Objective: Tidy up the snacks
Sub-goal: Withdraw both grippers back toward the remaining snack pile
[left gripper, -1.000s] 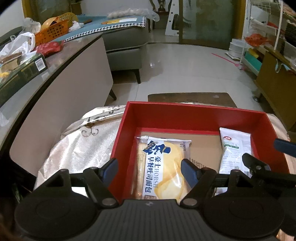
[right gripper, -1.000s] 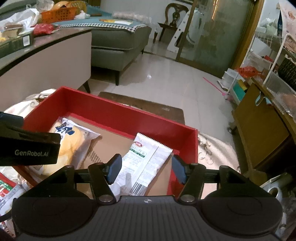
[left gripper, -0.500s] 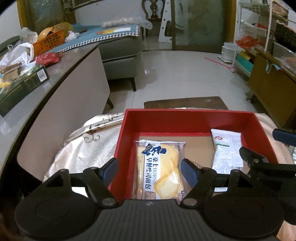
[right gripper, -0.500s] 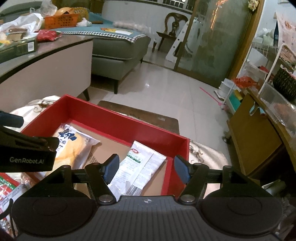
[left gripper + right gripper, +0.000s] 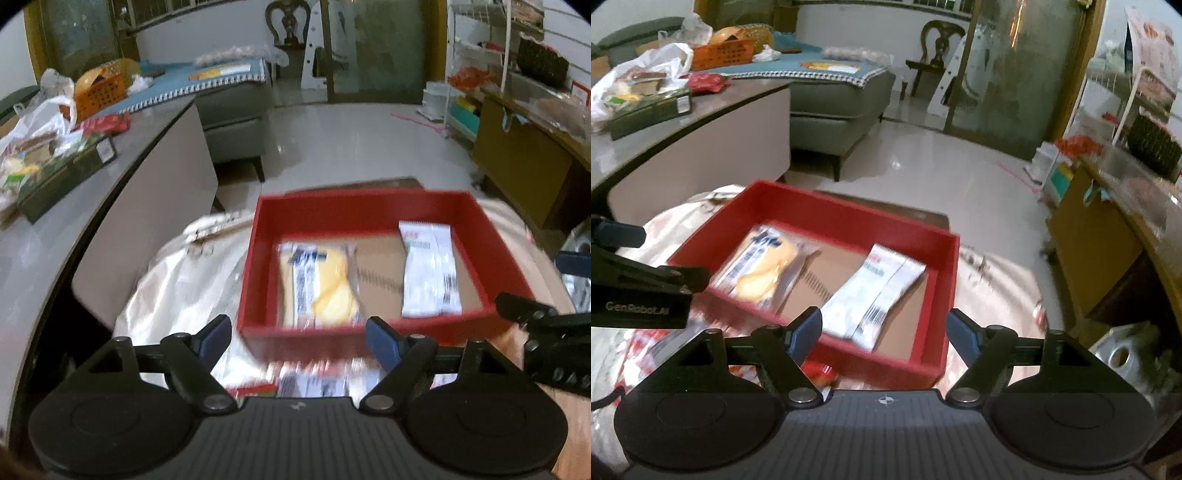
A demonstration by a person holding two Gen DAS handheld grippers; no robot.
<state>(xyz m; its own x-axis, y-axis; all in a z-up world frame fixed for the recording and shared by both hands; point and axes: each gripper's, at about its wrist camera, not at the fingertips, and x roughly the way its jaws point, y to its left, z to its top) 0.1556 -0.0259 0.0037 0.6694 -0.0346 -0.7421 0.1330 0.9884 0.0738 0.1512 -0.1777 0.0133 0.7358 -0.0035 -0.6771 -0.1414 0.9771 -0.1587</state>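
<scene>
A red box (image 5: 369,203) (image 5: 849,216) sits on a table covered with a shiny pale cloth. Inside lie a yellow bread packet (image 5: 321,284) (image 5: 762,269) on the left and a white snack packet (image 5: 428,269) (image 5: 875,299) on the right. My left gripper (image 5: 299,336) is open and empty, above and in front of the box's near wall. My right gripper (image 5: 884,328) is open and empty over the box's near right corner. More snack packets (image 5: 314,382) (image 5: 818,371) with red print lie on the cloth in front of the box, blurred.
A grey counter (image 5: 55,221) at the left holds a dark box (image 5: 62,173), plastic bags and an orange basket (image 5: 99,92). A grey sofa (image 5: 236,122) stands behind it. A wooden cabinet (image 5: 517,166) and wire shelves (image 5: 498,55) stand at the right.
Both grippers have pulled back and up from the box, so the whole box and the cloth in front of it now show. Both stay open. The packets have not moved.
</scene>
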